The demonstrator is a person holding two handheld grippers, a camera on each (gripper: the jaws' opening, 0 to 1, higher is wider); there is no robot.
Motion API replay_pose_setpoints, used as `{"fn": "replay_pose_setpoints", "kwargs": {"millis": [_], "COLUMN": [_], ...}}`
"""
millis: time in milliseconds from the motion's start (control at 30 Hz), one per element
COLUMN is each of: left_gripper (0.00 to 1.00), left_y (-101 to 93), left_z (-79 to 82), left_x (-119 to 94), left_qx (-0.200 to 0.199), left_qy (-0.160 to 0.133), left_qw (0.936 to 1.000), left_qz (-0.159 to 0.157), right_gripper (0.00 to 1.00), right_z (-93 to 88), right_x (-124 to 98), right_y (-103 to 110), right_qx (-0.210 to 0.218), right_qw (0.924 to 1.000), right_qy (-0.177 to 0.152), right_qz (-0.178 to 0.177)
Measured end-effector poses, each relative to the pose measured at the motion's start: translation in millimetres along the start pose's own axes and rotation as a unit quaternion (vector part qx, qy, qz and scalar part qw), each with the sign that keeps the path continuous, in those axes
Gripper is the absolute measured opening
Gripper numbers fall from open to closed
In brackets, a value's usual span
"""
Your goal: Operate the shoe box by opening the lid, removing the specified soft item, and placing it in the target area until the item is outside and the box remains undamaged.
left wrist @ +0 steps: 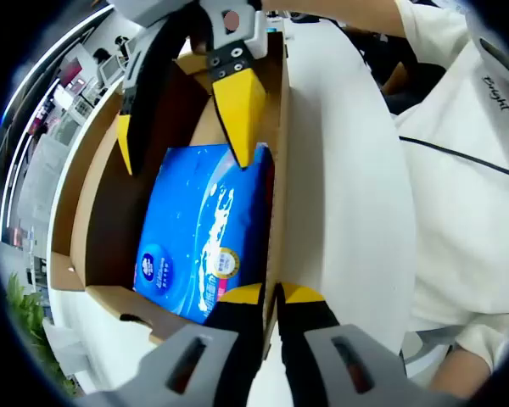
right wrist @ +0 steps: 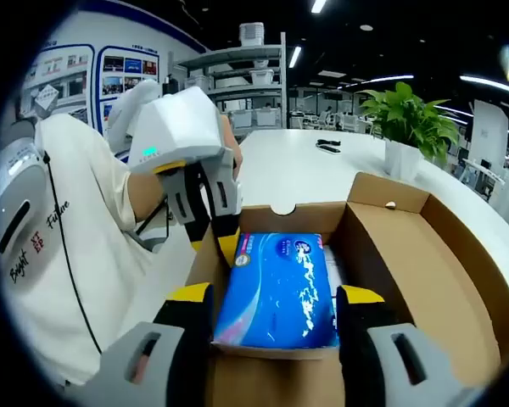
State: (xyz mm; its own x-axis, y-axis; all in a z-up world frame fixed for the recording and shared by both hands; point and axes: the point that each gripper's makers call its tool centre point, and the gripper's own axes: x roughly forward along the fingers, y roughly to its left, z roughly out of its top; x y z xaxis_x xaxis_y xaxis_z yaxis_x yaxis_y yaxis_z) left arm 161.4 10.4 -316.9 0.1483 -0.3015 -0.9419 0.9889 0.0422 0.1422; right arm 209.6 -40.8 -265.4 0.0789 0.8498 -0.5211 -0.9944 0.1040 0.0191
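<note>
On my white shirt [right wrist: 76, 254] I can read slanted black lettering, "Bright" and "Future", with two red characters beside it too small for me to make out. The blue pack [right wrist: 278, 292] carries white print, a round dark-blue logo near one end and a gold seal, but none of that writing is legible to me.

The shoe box [right wrist: 424, 254] sits on a broad white table [right wrist: 322, 170] with a rounded edge. Farther back on the table stand a green plant [right wrist: 407, 123] in a white pot and a small dark object [right wrist: 327, 146]. Behind are metal shelving [right wrist: 237, 80] stacked with bins, blue-framed wall posters [right wrist: 93, 72] and long ceiling strip lights.

The box is plain brown cardboard, lid already swung open and lying flat beside the tray (a thumb notch shows in the far wall). The pack is a soft, glossy blue plastic package, lying inside the tray against one side wall.

My right gripper [right wrist: 276, 297] has its yellow-tipped jaws spread wide, one on each side of the pack's near end; whether they press it I cannot tell. My left gripper [left wrist: 271, 292] has its jaws nearly together over the box's side wall, seemingly pinching the cardboard edge.
</note>
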Motion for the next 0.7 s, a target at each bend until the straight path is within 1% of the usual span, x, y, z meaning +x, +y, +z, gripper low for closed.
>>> {"fn": "replay_pose_setpoints", "kwargs": {"millis": [33,67,167,267,333,400,433,500,700], "left_gripper": [0.05,0.05,0.06,0.06,0.06,0.06,0.06,0.06,0.06], "left_y": [-0.1,-0.1,-0.1,0.0,-0.2,-0.2,-0.2,0.0,0.1], "left_z": [-0.1,-0.1,-0.1,-0.3,-0.4,-0.4,-0.4,-0.4,-0.1], "left_x": [0,0,0,0,0,0,0,0,0], "left_qx": [-0.001,-0.001,-0.003,-0.004,-0.005,-0.004,-0.003,-0.004,-0.004], "left_qy": [0.001,0.001,0.001,0.001,0.001,0.001,0.001,0.001,-0.001], "left_qw": [1.0,1.0,1.0,1.0,1.0,1.0,1.0,1.0,1.0], "left_qz": [0.0,0.0,0.002,0.002,0.002,0.003,0.004,0.003,0.003], "right_gripper": [0.61,0.61,0.63,0.66,0.65,0.65,0.66,0.65,0.62], "right_z": [-2.2,-4.1,-8.7,-12.8,-15.7,-22.9,-25.7,-23.8,-24.6], "right_x": [1,2,2,10,11,16,19,18,19], "right_y": [-2,-2,0,1,-1,1,2,1,2], "right_qx": [-0.016,-0.027,-0.022,-0.027,-0.037,-0.046,-0.053,-0.048,-0.054], "right_qw": [0.9998,0.9994,0.9993,0.9986,0.9978,0.9961,0.9954,0.9957,0.9952], "right_qy": [0.01,0.017,0.029,0.046,0.055,0.074,0.079,0.079,0.081], "right_qz": [-0.009,-0.01,0.0,0.009,0.005,0.005,0.005,0.003,0.008]}}
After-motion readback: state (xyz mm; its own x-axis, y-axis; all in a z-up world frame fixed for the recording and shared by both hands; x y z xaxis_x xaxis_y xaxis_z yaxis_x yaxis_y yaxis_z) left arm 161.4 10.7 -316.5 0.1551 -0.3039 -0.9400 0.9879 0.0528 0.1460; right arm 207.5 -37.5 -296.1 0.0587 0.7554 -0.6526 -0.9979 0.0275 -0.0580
